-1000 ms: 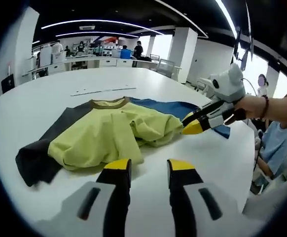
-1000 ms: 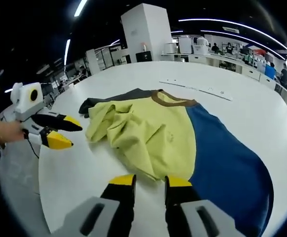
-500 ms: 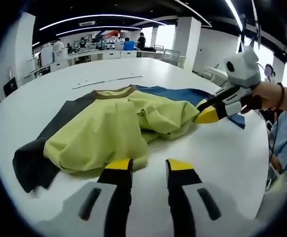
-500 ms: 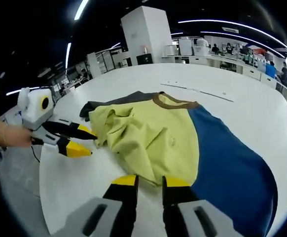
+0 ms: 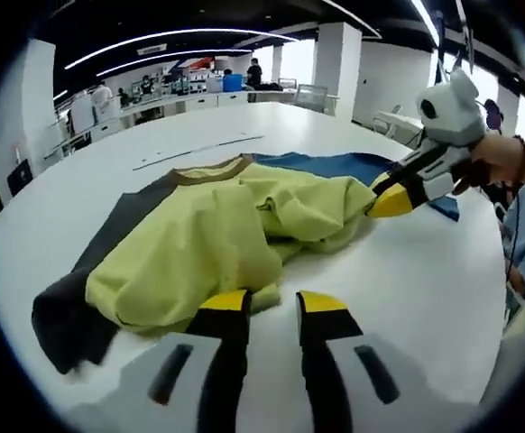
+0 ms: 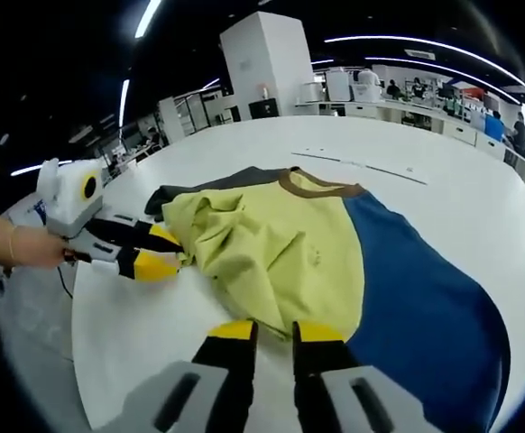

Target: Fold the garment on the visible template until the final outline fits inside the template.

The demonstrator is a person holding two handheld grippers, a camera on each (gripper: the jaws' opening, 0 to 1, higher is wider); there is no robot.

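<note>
- Two tools are closing in on the garment lying crumpled on the white table
- left tool, jaws parted, is now touching the yellow hem
- right tool, released, is also reaching the edge

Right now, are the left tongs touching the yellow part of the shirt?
Cannot tell. In the right gripper view the left tongs reach the shirt's bunched yellow edge, but neither contact nor gap shows plainly.

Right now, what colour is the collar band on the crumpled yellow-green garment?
Brown, on the collar band of the yellow-green, blue and dark grey garment; it shows best in the right gripper view.
</note>
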